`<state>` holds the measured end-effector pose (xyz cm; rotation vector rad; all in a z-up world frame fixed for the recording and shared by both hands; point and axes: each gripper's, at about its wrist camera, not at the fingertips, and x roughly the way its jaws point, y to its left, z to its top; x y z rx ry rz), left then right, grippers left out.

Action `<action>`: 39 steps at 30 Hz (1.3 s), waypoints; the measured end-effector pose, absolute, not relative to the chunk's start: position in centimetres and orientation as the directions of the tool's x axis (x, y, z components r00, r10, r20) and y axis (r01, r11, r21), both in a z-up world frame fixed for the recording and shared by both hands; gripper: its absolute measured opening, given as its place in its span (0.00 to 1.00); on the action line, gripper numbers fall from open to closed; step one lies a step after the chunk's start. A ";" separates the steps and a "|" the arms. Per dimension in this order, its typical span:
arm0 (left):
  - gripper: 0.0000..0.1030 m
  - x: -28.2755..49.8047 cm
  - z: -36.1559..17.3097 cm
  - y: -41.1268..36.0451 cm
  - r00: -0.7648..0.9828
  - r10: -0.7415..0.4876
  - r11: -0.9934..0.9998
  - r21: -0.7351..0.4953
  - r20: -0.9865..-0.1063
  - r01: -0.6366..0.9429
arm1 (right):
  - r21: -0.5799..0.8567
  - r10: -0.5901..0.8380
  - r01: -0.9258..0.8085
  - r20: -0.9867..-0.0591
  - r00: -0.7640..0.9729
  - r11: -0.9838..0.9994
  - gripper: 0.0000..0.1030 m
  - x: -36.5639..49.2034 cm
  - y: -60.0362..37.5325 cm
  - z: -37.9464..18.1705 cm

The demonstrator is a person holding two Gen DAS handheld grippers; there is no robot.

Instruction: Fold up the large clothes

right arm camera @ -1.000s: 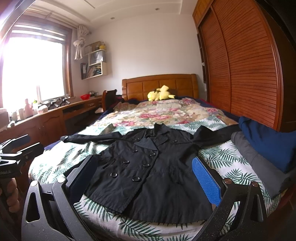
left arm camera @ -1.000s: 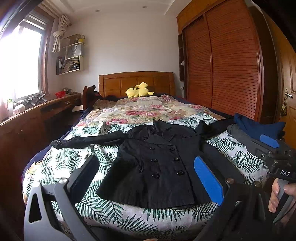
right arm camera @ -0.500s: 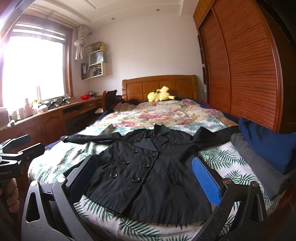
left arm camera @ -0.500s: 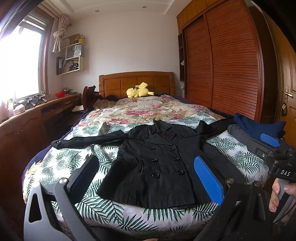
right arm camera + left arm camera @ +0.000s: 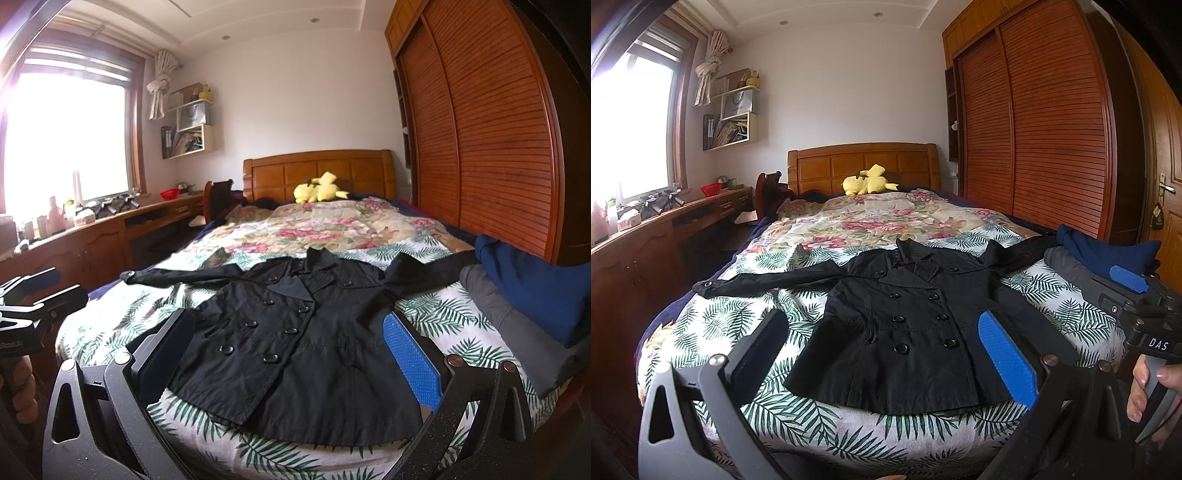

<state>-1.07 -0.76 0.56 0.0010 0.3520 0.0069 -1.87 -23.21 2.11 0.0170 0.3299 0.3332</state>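
A black double-breasted coat (image 5: 908,325) lies flat, front up, on the bed (image 5: 731,321), sleeves spread left and right. It also shows in the right wrist view (image 5: 295,343). My left gripper (image 5: 882,343) is open and empty, held above the foot of the bed in front of the coat's hem. My right gripper (image 5: 288,347) is open and empty, also before the hem. The right gripper shows at the right edge of the left wrist view (image 5: 1134,295); the left gripper shows at the left edge of the right wrist view (image 5: 33,299).
A pile of folded grey and blue clothes (image 5: 532,295) sits on the bed's right edge. A yellow plush toy (image 5: 868,181) lies by the headboard. A wooden desk (image 5: 639,251) runs along the left wall, a wooden wardrobe (image 5: 1034,129) along the right.
Both grippers have hardly moved; the views shift only slightly. The coat lies as before.
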 end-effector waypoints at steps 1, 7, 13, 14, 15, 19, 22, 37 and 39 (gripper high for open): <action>1.00 -1.1 0.6 -0.8 0.939 0.007 1.000 0.003 -0.344 -0.006 | 0.070 0.324 -0.318 -0.315 0.892 0.945 1.00 -1.9 -23.2 2.1; 1.00 -1.3 0.8 -0.7 0.940 0.005 1.000 0.007 -0.341 -0.003 | 0.070 0.324 -0.319 -0.313 0.893 0.945 1.00 -1.9 -23.4 2.3; 1.00 -1.3 0.8 -0.7 0.940 0.005 1.000 0.007 -0.342 -0.003 | 0.070 0.325 -0.320 -0.313 0.893 0.945 1.00 -1.9 -23.3 2.3; 1.00 -1.3 0.8 -0.7 0.940 0.005 1.000 0.008 -0.342 -0.003 | 0.069 0.324 -0.319 -0.313 0.893 0.945 1.00 -1.8 -23.3 2.3; 1.00 -1.3 0.8 -0.7 0.940 0.005 1.000 0.008 -0.342 -0.003 | 0.068 0.322 -0.317 -0.313 0.894 0.946 1.00 -1.9 -23.3 2.2; 1.00 -1.2 0.7 -0.6 0.937 0.007 1.000 0.007 -0.348 -0.005 | 0.069 0.322 -0.317 -0.313 0.894 0.946 1.00 -1.8 -23.5 3.2; 1.00 -1.0 0.5 -0.6 0.935 0.008 1.000 0.006 -0.356 -0.006 | 0.068 0.322 -0.317 -0.313 0.893 0.946 1.00 -1.8 -23.5 3.2; 1.00 2.3 -2.4 1.3 0.902 0.050 0.998 0.000 -0.428 -0.055 | 0.054 0.360 -0.364 -0.342 0.868 0.930 1.00 0.6 -22.3 0.9; 1.00 2.6 -2.8 1.6 0.898 0.059 0.998 0.003 -0.435 -0.064 | 0.056 0.372 -0.377 -0.346 0.861 0.924 1.00 1.3 -21.8 0.8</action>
